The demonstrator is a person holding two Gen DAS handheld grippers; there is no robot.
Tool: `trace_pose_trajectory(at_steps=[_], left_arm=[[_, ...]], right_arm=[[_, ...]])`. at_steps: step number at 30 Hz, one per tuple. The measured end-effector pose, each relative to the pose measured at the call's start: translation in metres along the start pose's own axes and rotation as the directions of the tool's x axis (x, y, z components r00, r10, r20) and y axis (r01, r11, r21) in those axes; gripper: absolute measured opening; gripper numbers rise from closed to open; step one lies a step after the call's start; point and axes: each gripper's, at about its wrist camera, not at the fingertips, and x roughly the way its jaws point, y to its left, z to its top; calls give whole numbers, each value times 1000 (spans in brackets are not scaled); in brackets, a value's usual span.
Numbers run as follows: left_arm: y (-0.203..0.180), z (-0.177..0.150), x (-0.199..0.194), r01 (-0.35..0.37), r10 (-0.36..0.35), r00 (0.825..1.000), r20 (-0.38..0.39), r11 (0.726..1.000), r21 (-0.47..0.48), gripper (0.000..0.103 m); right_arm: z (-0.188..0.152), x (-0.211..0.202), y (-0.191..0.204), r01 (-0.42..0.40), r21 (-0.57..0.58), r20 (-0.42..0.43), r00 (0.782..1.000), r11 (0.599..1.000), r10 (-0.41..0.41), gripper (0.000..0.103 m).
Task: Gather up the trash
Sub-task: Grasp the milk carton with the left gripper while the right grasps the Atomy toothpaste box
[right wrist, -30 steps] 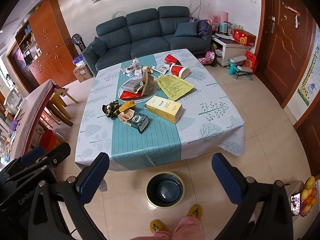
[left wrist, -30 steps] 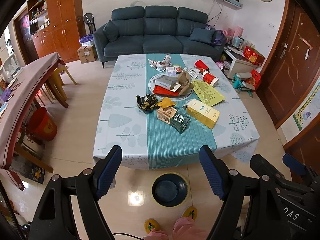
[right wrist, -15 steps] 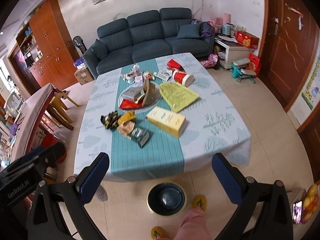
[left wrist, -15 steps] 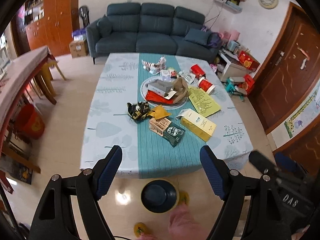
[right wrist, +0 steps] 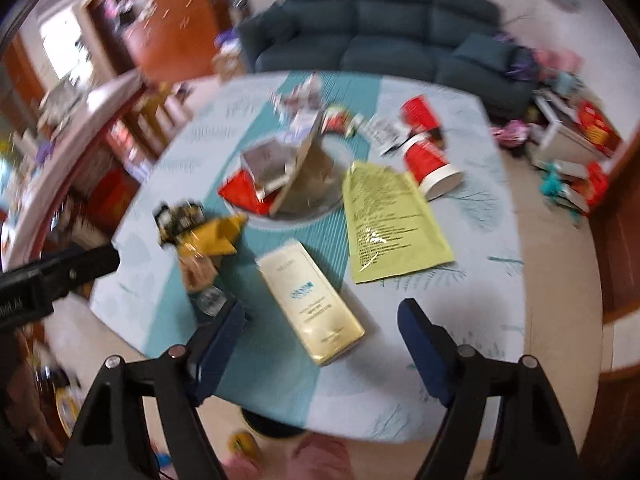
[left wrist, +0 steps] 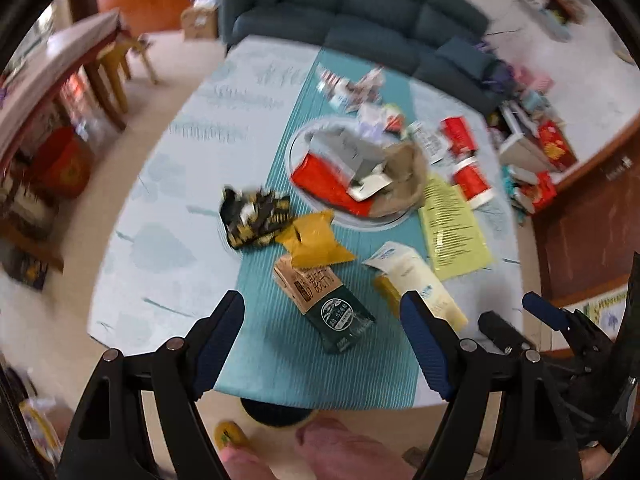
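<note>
A: Where are your tools now?

B: My left tool (left wrist: 322, 332) hangs above the near edge of the bench (left wrist: 168, 264), its blue pads spread, nothing between them. Under the gap lies the brown and dark green flat packet (left wrist: 326, 300) on the teal striped middle band of the cloth.

A: And the right one?

B: My right tool (right wrist: 322, 334) is also over the near edge. Its jaws are closing, but the pads touch nothing. The cream and gold long carton (right wrist: 310, 300) lies below the gap, slanting, with its low end near the bench edge.

A: Where is the other trash?

B: Farther in are the crumpled black and gold wrapper (left wrist: 254, 218) and the yellow folded paper (left wrist: 316, 240), touching each other. Behind them the round glass plate (left wrist: 298, 148) carries a red sheet, a grey box and a brown paper. The pale green printed pouch (right wrist: 390, 224) lies flat to the right, and the red paper cup with white rim (right wrist: 430, 164) lies on its side beyond it.

A: Is there room to move?

B: The pale cloth at the left and at the near right corner is bare. Both views are blurred, so small things I cannot tell.
</note>
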Motion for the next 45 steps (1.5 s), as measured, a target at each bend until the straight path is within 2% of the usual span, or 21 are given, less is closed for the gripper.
trace_pose_trajectory(at_steps=[3, 7, 11, 15, 18, 21, 25, 32, 35, 40, 45], left_arm=[[0, 0, 34, -18, 14, 998, -59, 998, -68, 78], [-3, -6, 70, -85, 70, 990, -126, 990, -113, 78], [-3, -9, 93, -113, 86, 981, -172, 982, -154, 78], [-4, -11, 109, -133, 98, 977, -189, 975, -178, 78], [-5, -13, 118, -140, 99, 971, -217, 973, -184, 78], [-6, -18, 123, -105, 58, 972, -228, 974, -201, 57], [-10, -21, 119, -139, 104, 971, -218, 978, -156, 51], [-18, -30, 104, -130, 112, 966, -235, 989, -64, 46], [-24, -29, 86, -124, 122, 972, -203, 992, 3, 46], [-26, -26, 52, -121, 136, 980, -143, 987, 108, 45], [-18, -27, 9, -86, 98, 994, -51, 976, 202, 45]], right_arm=[[1, 31, -2, -50, -76, -73, 996, 996, 44, 80], [0, 69, 4, -111, -177, -166, 983, 978, 82, 80], [-3, 88, 9, -129, -228, -200, 976, 965, 83, 78], [-4, 107, 12, -125, -267, -243, 968, 956, 59, 57], [-8, 114, 10, -135, -278, -271, 961, 951, 57, 55], [-11, 115, 12, -137, -301, -256, 965, 944, 59, 54], [-14, 114, 13, -139, -319, -245, 968, 938, 61, 54], [-8, 97, 11, -155, -276, -213, 972, 949, 97, 53], [-5, 88, -2, -181, -201, -229, 964, 963, 133, 53], [-9, 66, -4, -169, -137, -177, 974, 976, 143, 53], [-14, 39, 12, -142, -73, -91, 987, 987, 135, 53]])
